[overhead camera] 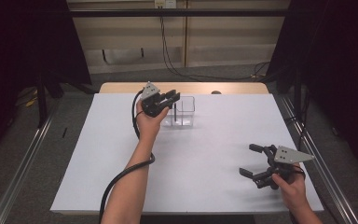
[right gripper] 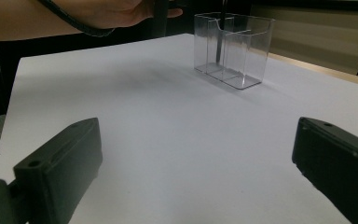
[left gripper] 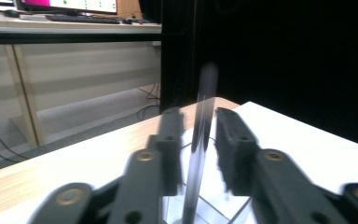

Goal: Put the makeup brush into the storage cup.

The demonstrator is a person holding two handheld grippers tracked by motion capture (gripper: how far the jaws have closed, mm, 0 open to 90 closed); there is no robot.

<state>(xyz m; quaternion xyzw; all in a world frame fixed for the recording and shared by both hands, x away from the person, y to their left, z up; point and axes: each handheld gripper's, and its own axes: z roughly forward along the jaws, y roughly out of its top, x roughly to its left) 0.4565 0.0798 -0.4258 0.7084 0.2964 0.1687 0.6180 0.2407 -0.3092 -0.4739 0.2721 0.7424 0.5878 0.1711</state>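
pen [left gripper: 200,140]: upright in left compartment of clear holder [overhead camera: 185,112], near table's far edge
left gripper [overhead camera: 171,99]: jaws parted either side of pen, pads off it
long axis: vertical
right gripper [overhead camera: 251,161]: wide open, empty, near right front corner, well apart

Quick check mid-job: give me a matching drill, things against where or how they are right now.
Things:
1. left gripper
2. right gripper
3. dark pen
4. clear organizer

States:
A. standing upright in a compartment
B. near the table's far edge
C. jaws wide, nothing between them
D. jaws either side of the pen, above the organizer

Pairs: 1-D, 2-C, 3-A, 4-B
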